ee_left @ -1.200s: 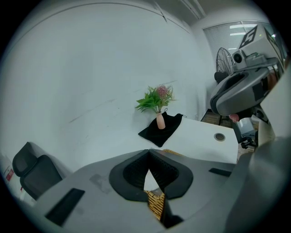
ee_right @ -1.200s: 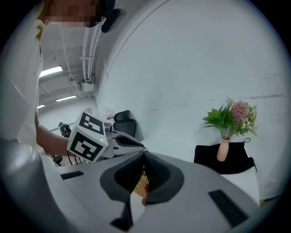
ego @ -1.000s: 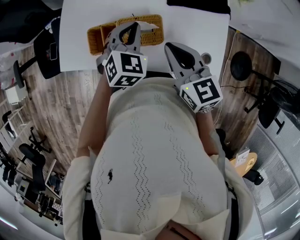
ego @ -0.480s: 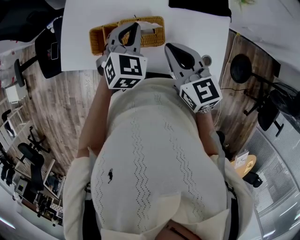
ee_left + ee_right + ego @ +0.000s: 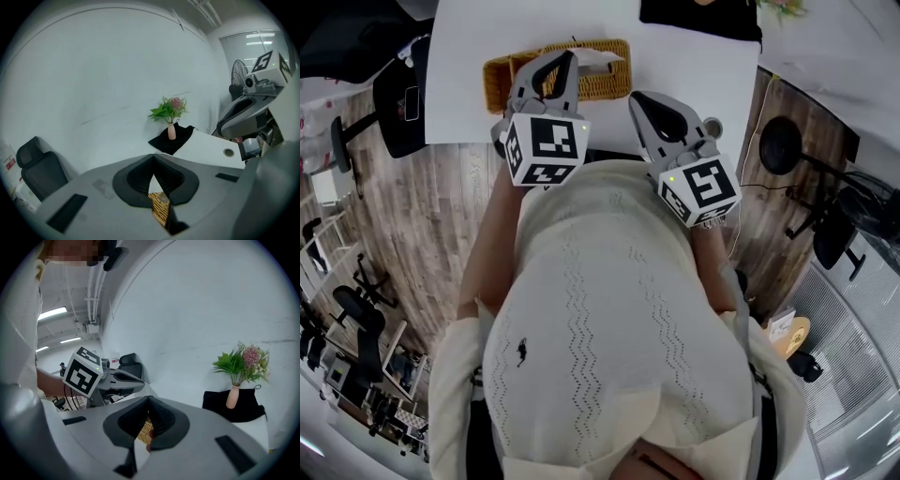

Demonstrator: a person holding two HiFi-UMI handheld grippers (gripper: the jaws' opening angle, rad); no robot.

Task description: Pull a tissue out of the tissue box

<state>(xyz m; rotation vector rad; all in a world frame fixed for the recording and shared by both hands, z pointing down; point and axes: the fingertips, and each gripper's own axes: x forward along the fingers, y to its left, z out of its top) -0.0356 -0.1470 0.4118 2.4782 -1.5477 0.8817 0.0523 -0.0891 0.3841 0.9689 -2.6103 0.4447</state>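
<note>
**Both grippers closed and empty at the wicker tissue box**

Head view: woven wicker tissue box (image 5: 607,82) sits on the white table (image 5: 694,56), upper centre of frame. White tissue (image 5: 598,58) sticks up out of its top.

Left gripper (image 5: 570,56) lies over the middle of the box in this view, tips pointing toward the top of the frame, just beside the tissue. Cannot tell if they touch it. Its marker cube (image 5: 546,148) is lower, near the table edge.

Right gripper (image 5: 639,97) is just right of the box, over bare table and apart from the left one. Its marker cube (image 5: 701,190) is lower right.

Left gripper view: jaw tips meet, with only a thin wedge of gap lower down. Nothing is held. Wicker weave shows through the gap.

Right gripper view: the same, jaw tips together and empty, with wicker visible behind the wedge. The left gripper and its cube are at left of that frame.

Pink vase of flowers (image 5: 232,397) stands on a black cloth (image 5: 243,409) at the far side of the table, well apart from the box.

Person's white knit top (image 5: 609,328) fills lower centre of the head view. Wood floor (image 5: 441,216) and a black office chair (image 5: 394,103) are at left.
</note>
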